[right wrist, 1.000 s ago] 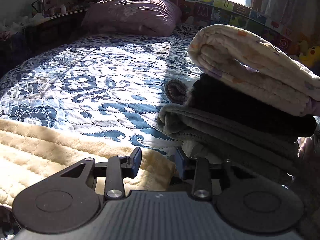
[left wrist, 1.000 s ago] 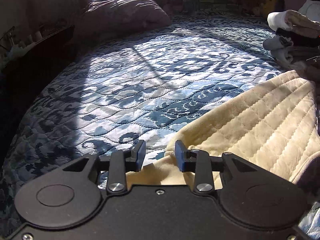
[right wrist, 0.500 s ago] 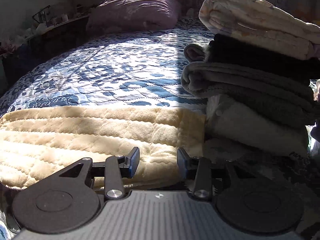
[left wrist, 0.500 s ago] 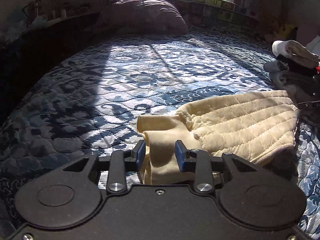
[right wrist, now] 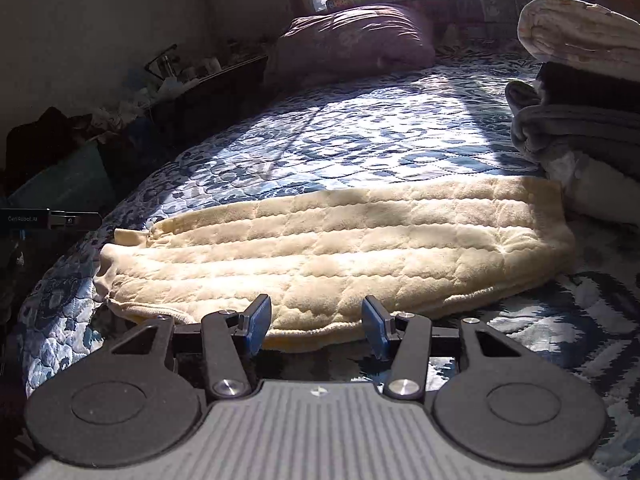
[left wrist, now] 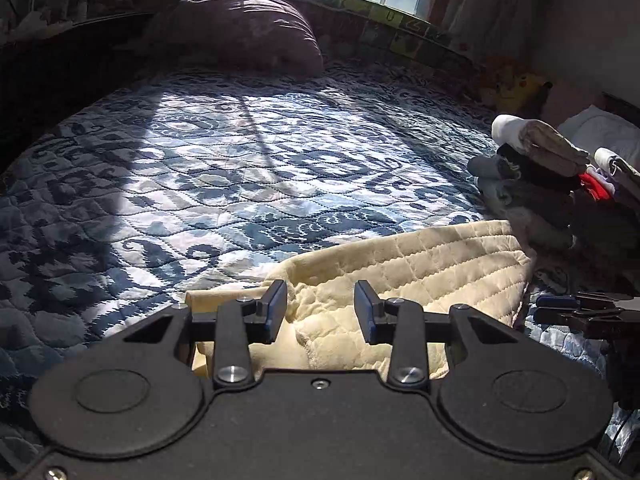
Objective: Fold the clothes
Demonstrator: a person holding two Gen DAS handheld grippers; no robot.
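A cream quilted garment (right wrist: 340,248) lies folded into a long flat strip across the blue patterned bedspread (right wrist: 360,140). In the left wrist view its left end (left wrist: 400,272) is bunched just beyond and beneath my left gripper (left wrist: 320,308), which is open with no cloth pinched. My right gripper (right wrist: 316,322) is open too, and it hovers at the near long edge of the garment without touching it. Each gripper shows at the edge of the other's view: the right gripper (left wrist: 576,312) and the left gripper (right wrist: 52,219).
A stack of folded clothes (right wrist: 580,120) stands at the garment's right end, also visible as the stack (left wrist: 532,176). A purple pillow (left wrist: 240,32) lies at the head of the bed under the window. Dark shelves with clutter (right wrist: 180,80) line the left side.
The garment went from draped over my fingers to lying folded on the bed. Both grippers have drawn back from it and their jaws stand slightly wider.
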